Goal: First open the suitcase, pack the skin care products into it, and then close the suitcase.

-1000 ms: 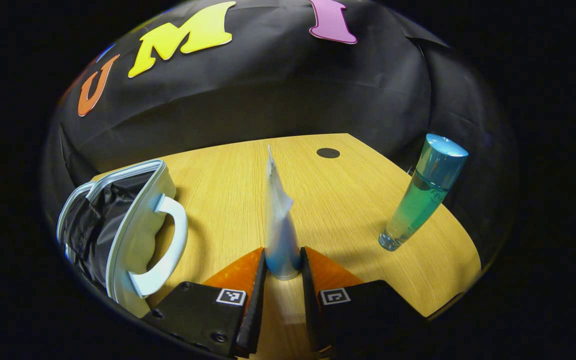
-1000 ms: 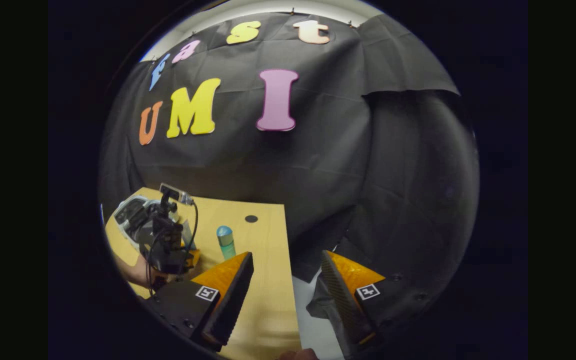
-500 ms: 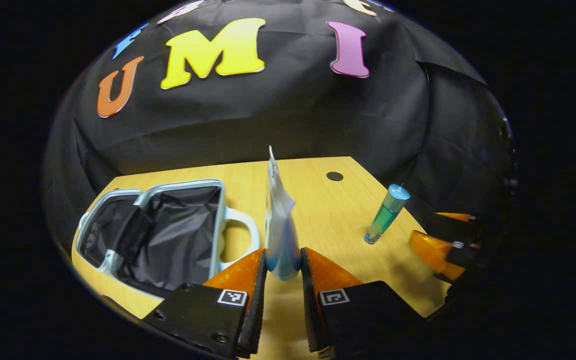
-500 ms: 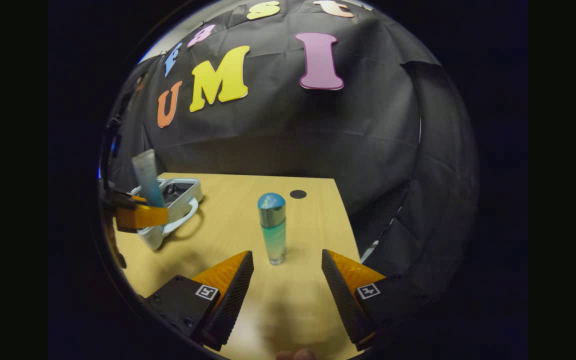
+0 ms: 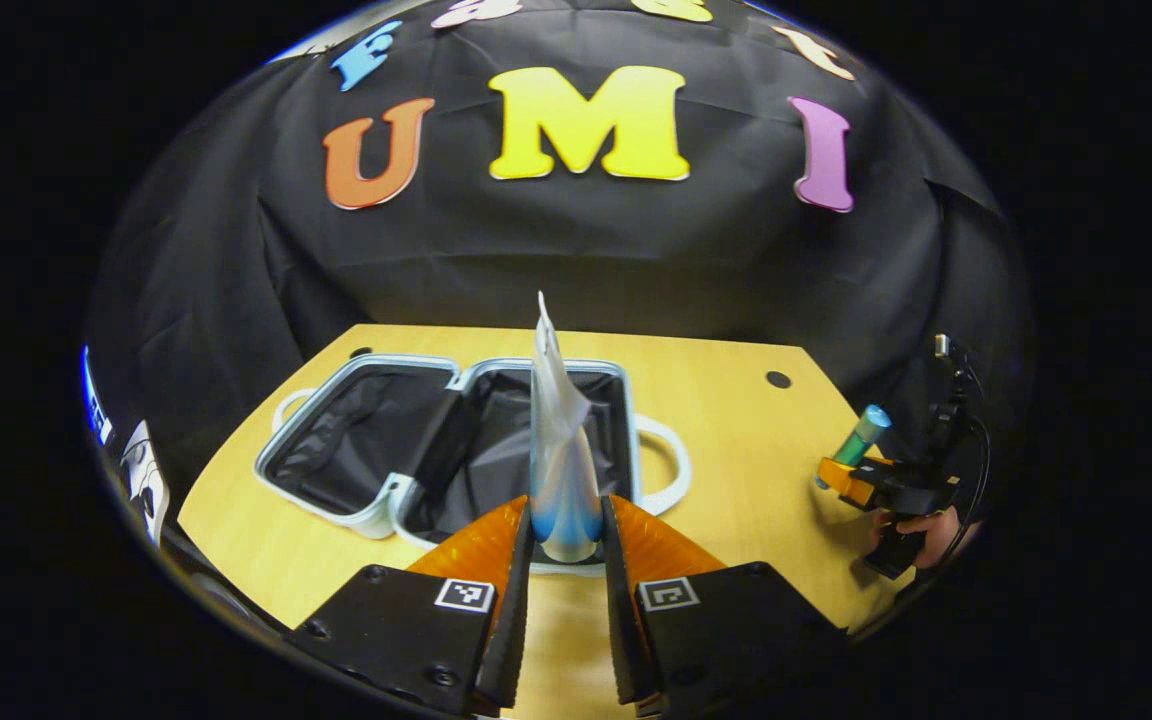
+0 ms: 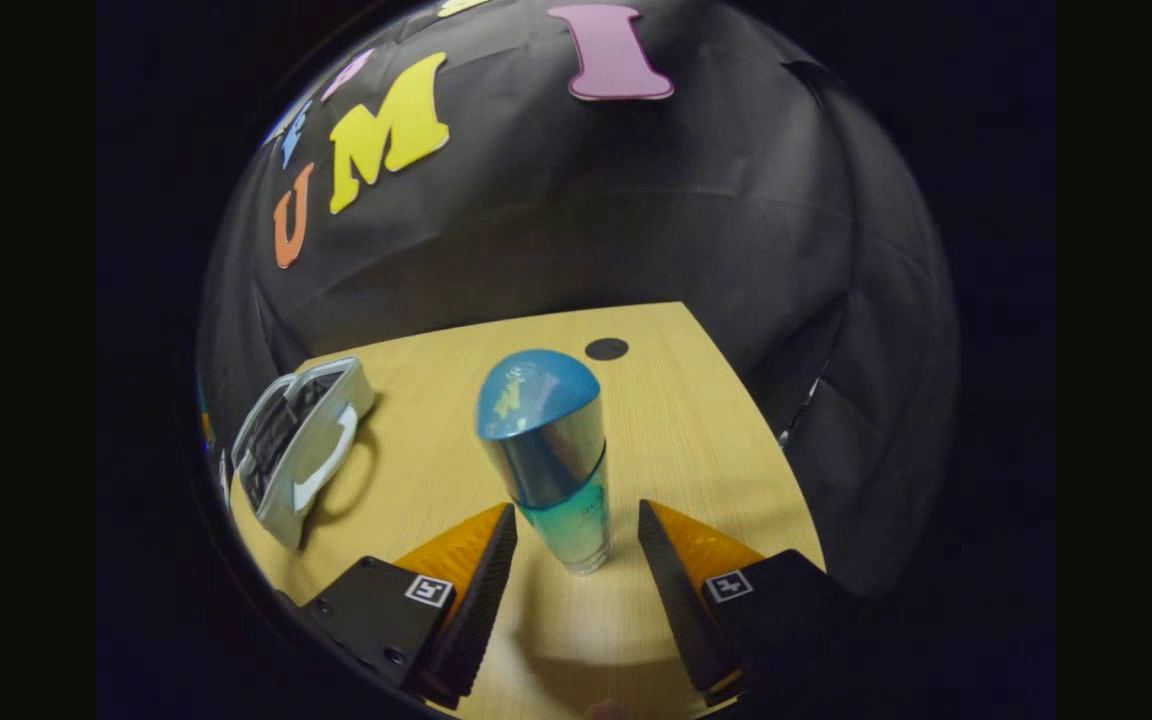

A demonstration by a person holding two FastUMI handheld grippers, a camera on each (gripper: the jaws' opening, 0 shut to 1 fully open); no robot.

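wooden table (image 5: 736,470), black cloth wall (image 5: 576,260)

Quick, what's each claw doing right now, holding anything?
Left claw: closed on the tube, over the open suitcase.
Right claw: open around the bottle, not gripping it yet.

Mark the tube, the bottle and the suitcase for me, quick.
tube (image 5: 558,455), left gripper view, mid body above the left tongs.
bottle (image 6: 548,450), right gripper view, its upper body under the cap.
suitcase (image 5: 336,384), left gripper view, far rim of the open left half.
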